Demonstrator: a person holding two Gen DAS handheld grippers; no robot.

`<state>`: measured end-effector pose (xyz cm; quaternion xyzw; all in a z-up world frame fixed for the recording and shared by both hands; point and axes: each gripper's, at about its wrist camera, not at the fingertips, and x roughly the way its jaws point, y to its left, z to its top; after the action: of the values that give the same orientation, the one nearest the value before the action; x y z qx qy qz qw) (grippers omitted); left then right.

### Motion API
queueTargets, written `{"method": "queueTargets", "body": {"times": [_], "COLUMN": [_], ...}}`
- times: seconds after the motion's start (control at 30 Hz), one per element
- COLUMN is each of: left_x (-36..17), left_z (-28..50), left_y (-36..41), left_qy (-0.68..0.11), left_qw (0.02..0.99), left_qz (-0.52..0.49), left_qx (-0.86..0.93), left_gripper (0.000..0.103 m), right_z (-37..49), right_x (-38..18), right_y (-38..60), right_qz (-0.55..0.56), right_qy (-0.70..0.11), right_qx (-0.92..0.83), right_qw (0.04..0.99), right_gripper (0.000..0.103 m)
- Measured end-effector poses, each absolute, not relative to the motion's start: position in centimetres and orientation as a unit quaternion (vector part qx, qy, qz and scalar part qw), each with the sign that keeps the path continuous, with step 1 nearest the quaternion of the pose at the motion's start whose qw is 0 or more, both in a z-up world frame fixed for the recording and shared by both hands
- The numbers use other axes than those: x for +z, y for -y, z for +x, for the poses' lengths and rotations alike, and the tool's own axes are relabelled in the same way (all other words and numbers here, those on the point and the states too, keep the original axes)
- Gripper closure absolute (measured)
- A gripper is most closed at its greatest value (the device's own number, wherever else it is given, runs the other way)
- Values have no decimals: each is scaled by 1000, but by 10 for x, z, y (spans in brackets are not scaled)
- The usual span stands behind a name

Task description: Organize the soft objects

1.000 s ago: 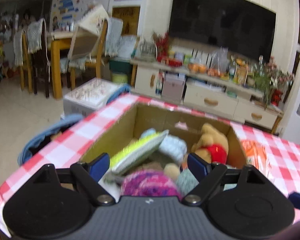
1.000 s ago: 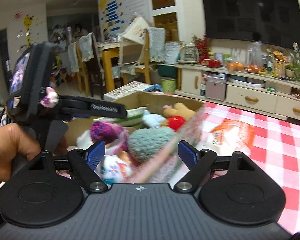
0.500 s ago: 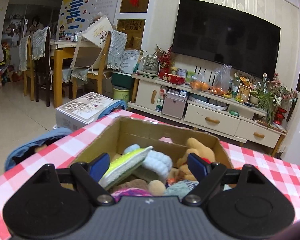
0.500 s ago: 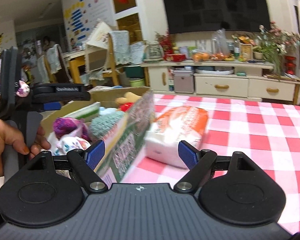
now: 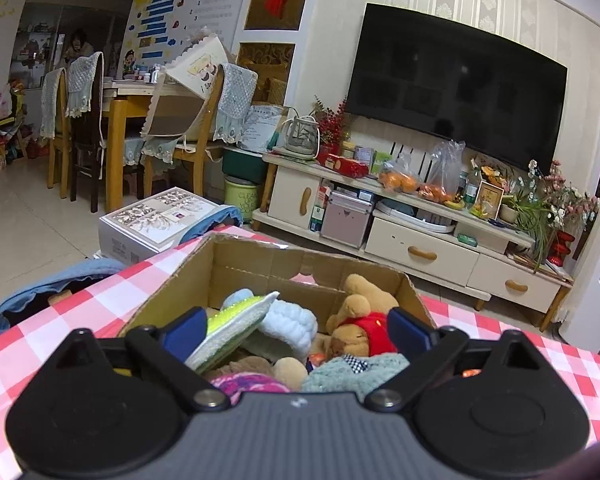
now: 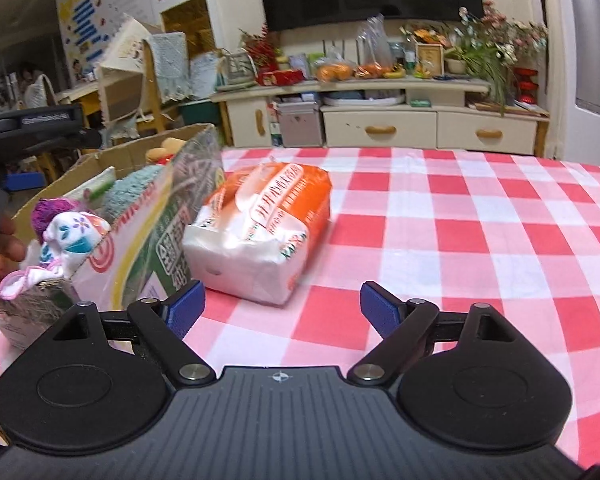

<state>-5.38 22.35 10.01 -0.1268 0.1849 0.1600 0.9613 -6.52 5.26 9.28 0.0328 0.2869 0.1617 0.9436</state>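
A cardboard box [image 5: 260, 264] on the red-checked table holds soft things: a bear plush in a red shirt [image 5: 360, 320], a yellow-green pad [image 5: 236, 320], a pale blue fluffy piece [image 5: 292, 318], a purple knit [image 5: 248, 382] and a teal knit [image 5: 348, 372]. My left gripper [image 5: 296, 334] hovers at the box's near side. Its jaws are opening and nothing is between the pads. In the right wrist view the box [image 6: 140, 240] stands at the left, with an orange-and-white tissue pack [image 6: 260, 224] lying beside it. My right gripper [image 6: 283, 310] is open and empty, just short of that pack.
The checked tablecloth [image 6: 460, 240] stretches to the right of the pack. A hand [image 6: 4, 248] holds the other gripper at the far left. Beyond the table are a TV cabinet [image 5: 420, 248], a white carton [image 5: 156, 220] on the floor and dining chairs [image 5: 80, 120].
The right gripper swung right and down, from over the box to facing the tissue pack. The left gripper drew back a little from the box and its pads spread wider.
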Motion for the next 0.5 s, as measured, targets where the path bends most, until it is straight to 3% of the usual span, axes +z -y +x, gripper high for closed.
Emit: {"method": "queueTargets", "body": {"times": [0.5], "left_x": [133], "left_z": [-116], "left_y": [-208], "left_qy": [-212], "left_qw": [960], "left_qz": [-112], "left_qx": [146], "left_gripper": [1], "right_z": [-103], "right_x": [140], "right_y": [-53], "right_qz": [29], "right_qy": [-266], "right_qx": [167], "right_qw": [949], "right_gripper": [0]}}
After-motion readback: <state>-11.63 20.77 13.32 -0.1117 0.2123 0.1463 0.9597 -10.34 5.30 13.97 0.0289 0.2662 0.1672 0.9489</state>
